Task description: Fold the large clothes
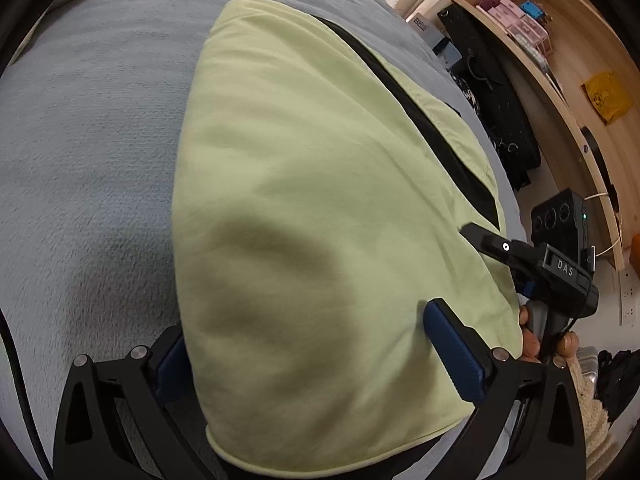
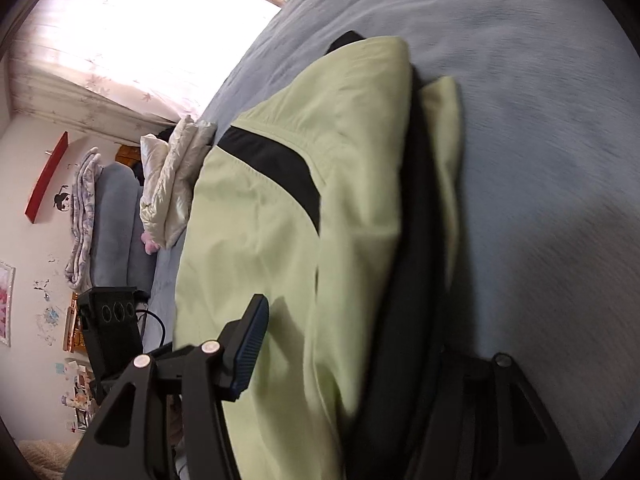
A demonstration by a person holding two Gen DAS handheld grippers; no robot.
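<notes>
Pale green fabric with a black stripe, that's the jacket (image 1: pixel 320 200), lying folded on the grey-blue bedspread (image 1: pixel 88 128); this looks like the laying-down end of a fold. The left gripper (image 1: pixel 312 360) stands released, jaws wide and straddling the jacket's near hem, pads clear of the cloth. The right gripper (image 2: pixel 352 344) sits at the jacket's near corner with cloth and dark lining bunched between its jaws; whether it's grasping or merely over the fabric, I cannot tell. Next move, I'd judge: free the right side, then pick a fresh edge for another fold. Beyond the jacket's far edge the bedspread runs bare; a cream puffy garment (image 2: pixel 172 176) lies past its far corner; the wooden shelf (image 1: pixel 560 80) stands off the bed beside the jacket, well apart.
</notes>
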